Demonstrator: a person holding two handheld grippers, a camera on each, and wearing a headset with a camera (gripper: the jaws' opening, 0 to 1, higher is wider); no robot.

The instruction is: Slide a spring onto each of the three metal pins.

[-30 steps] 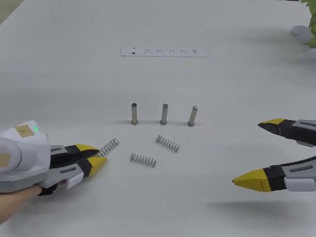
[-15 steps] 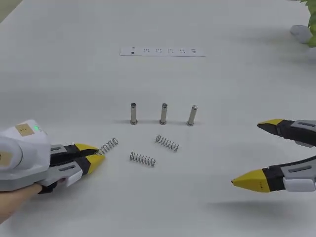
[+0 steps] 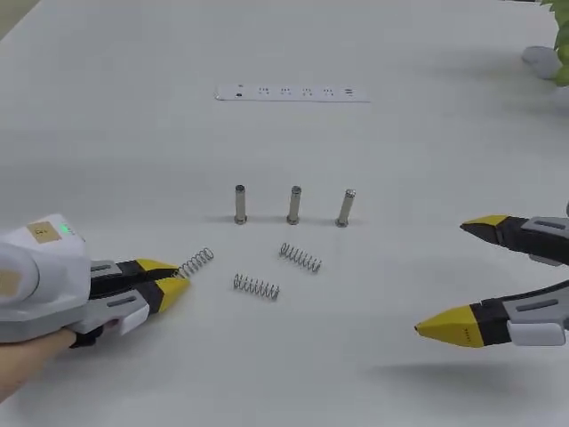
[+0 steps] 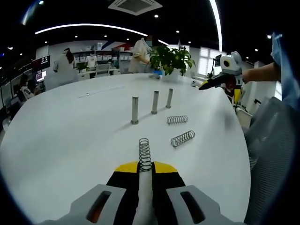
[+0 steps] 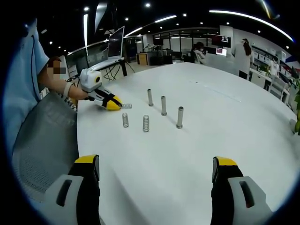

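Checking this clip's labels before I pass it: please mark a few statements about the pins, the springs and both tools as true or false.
1. The three upright silver metal pins carry no springs. True.
2. The left tool is shut on the end of a small coiled wire spring. True.
3. The right tool grips a spring. False: its jaws stand wide open, holding nothing.
4. Just one spring lies loose on the white table. False: two loose springs lie in front of the pins.
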